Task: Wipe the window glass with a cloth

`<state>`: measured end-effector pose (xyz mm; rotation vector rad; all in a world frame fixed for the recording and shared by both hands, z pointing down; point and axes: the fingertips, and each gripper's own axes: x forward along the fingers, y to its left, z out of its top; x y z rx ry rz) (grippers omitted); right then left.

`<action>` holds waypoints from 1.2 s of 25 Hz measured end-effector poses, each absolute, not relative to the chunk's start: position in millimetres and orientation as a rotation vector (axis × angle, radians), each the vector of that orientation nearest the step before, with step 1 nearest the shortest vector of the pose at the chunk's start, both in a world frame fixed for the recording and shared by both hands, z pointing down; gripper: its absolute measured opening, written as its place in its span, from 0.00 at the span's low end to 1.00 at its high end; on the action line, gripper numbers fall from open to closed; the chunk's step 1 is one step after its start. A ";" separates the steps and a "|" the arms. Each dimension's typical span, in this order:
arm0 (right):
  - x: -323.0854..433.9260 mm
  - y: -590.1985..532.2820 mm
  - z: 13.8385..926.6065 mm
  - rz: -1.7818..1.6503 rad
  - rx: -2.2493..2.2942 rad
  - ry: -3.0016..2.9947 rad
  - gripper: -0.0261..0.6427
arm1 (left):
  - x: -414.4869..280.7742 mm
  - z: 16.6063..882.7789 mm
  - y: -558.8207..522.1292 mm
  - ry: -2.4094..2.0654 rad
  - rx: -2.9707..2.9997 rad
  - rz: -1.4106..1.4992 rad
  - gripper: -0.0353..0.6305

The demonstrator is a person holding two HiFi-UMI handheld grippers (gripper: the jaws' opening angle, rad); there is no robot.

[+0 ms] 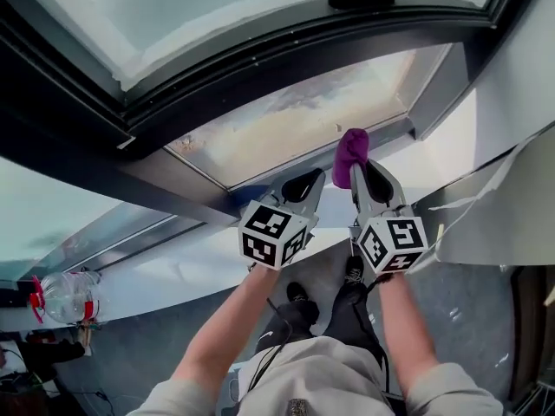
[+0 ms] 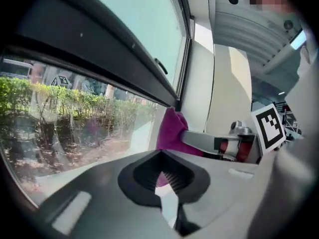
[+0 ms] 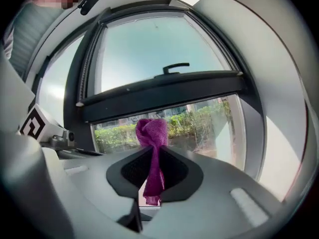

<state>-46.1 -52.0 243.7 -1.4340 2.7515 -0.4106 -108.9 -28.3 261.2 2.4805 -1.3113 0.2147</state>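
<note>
two tools: right tool (image 3: pixel 152 169) pinches purple cloth (image 3: pixel 152 132), its length pointing at window glass (image 1: pixel 295 118); left tool (image 2: pixel 165 177) closed

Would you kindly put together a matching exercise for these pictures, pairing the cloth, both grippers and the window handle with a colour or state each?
Things:
1. cloth
2. left gripper
3. right gripper
4. window handle

Colour or state:
A. black, on the frame above the lower pane
B. shut, with nothing in it
C. purple
D. shut on the cloth

Pairs: 1-C, 2-B, 3-D, 4-A
</note>
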 end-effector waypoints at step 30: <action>-85.9 39.4 65.5 -0.260 -1.002 2.916 0.13 | -145.0 90.1 70.7 -1.643 2.429 -0.034 0.06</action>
